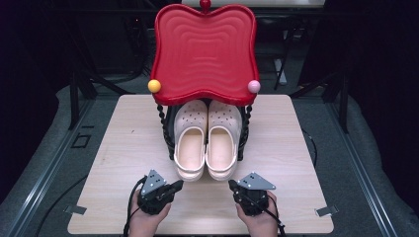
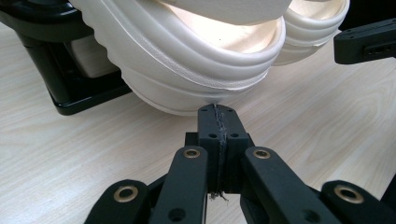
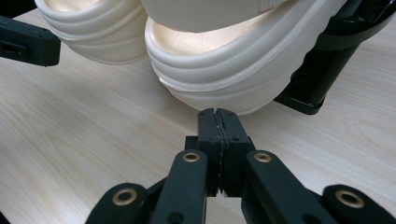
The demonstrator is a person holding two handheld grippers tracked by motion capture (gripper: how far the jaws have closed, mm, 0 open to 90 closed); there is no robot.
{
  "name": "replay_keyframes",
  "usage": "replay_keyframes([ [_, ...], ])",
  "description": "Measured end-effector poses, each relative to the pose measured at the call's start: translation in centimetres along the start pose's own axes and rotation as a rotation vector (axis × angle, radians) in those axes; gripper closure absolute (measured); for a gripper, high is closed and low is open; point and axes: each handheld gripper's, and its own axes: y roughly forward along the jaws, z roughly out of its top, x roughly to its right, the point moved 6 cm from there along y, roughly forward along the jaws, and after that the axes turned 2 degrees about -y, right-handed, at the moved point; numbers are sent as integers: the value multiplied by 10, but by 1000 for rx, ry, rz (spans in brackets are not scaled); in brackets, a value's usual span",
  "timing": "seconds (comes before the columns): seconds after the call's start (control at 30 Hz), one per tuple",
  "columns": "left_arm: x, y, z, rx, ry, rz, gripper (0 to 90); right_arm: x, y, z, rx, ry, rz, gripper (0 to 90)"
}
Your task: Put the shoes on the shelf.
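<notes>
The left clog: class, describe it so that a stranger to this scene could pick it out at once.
Start at the big red tray standing at the far side of the wooden table. Under it, a black rack holds two cream clogs side by side, heels towards the person. The left clog is the one nearer the yellow ball, not the pink ball.

Matt cream foam clogs [image 1: 205,143] sit on a pale wood-grain table [image 1: 123,148].

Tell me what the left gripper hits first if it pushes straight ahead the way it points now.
Probably the heel of the left clog: the shut left gripper points straight at its ribbed heel wall, almost touching.
</notes>
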Motion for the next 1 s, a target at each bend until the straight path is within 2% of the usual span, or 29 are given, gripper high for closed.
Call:
replay_keyframes([
  [0.07,1,2,-1,-3,0,0,900,0,0,-1,-16,1,4,891],
  [0.2,1,2,-1,-11,-2,1,900,0,3,0,-3,1,-5,893],
  [0.23,1,2,0,-12,-2,0,900,0,2,-1,-25,-4,-1,894],
  [0.27,1,2,0,-6,-3,-2,900,0,2,0,-24,-2,-2,895],
  [0.37,2,3,2,5,-7,-8,900,0,5,2,6,4,-5,898],
  [0.4,3,2,3,-1,-3,-2,900,0,3,2,-7,-2,-10,898],
  [0.43,3,4,4,3,-3,-5,900,0,4,3,8,-3,-16,899],
  [0.47,3,4,4,-2,-4,-6,900,1,2,3,-10,-3,-14,899],
  [0.5,3,5,5,0,-2,-4,900,2,3,5,16,-2,-25,900],
  [0.57,3,6,6,1,1,-2,900,5,1,7,14,-5,-41,900],
  [0.6,2,7,7,6,-2,0,900,8,0,7,-14,-1,-47,900],
  [0.63,1,6,8,2,-2,-2,900,9,3,8,11,4,-55,900],
  [0.67,0,6,9,12,-6,4,900,11,2,7,-14,0,-54,900],
  [0.7,-2,6,12,19,-6,9,900,12,4,7,7,10,-63,900],
  [0.8,-6,6,14,16,-15,15,900,17,4,8,-18,5,-67,900],
  [0.87,-8,8,15,12,-20,20,900,20,6,10,10,1,-81,900],
  [0.9,-9,9,15,17,-24,19,900,21,4,10,-15,-1,-82,900],
  [1.0,-9,11,17,20,-25,21,900,28,6,10,-2,8,-95,900],
])
